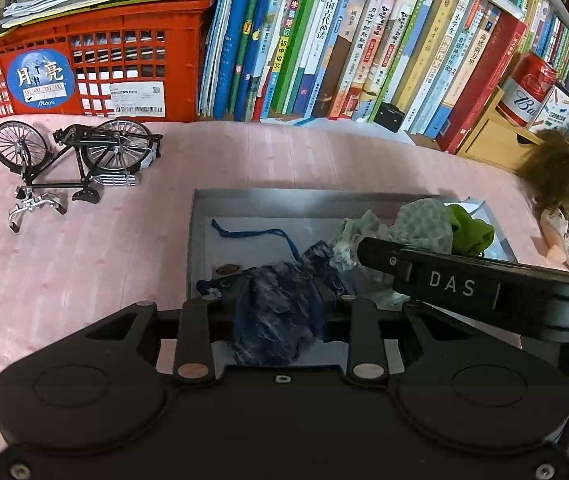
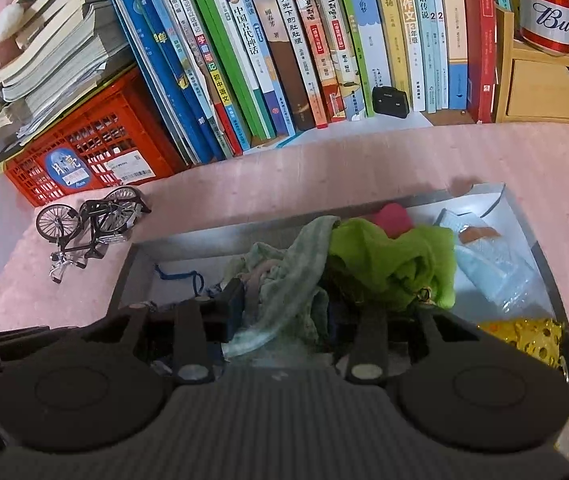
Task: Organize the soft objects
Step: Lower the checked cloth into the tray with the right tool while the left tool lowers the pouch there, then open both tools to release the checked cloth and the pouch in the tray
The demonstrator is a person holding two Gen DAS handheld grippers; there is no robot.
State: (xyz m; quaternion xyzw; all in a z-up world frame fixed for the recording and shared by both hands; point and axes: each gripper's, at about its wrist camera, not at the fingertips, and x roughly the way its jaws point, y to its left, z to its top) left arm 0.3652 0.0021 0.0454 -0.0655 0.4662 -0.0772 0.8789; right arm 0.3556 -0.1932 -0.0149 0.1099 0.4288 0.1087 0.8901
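Left wrist view. We are looking down over the left gripper (image 1: 276,312) into a grey tray (image 1: 200,216) sitting at centre frame on a pink surface (image 1: 96,280). Between the fingers a dark blue mottled cloth (image 1: 280,304) is bunching up; the fingers are standing on either side of it, but we cannot tell whether they are pressing it. A blue cord (image 1: 252,234) is trailing from the cloth toward the tray's upper left. At the right of the tray, a pale green dotted cloth (image 1: 424,220) is lying just beside a bright green cloth (image 1: 468,228). The right gripper's black body is crossing in from the lower right, marked "DAS". A model bicycle (image 1: 72,160) is lying on its side at upper left, in front of a red crate (image 1: 132,56). A row of books (image 1: 344,40) is filling the top, and a doll (image 1: 568,200) is showing at the right edge.

Right wrist view. The right gripper (image 2: 284,320) is reaching into the same tray (image 2: 124,276), its fingers set wide around the pale green cloth (image 2: 292,272), which is draping between them. The bright green cloth (image 2: 396,256) is heaping just right of it, with a red piece (image 2: 392,216) behind. A clear plastic bag (image 2: 492,268) is lying at the tray's right, a gold item (image 2: 524,336) at lower right. A red can (image 2: 548,8) is standing upper right.
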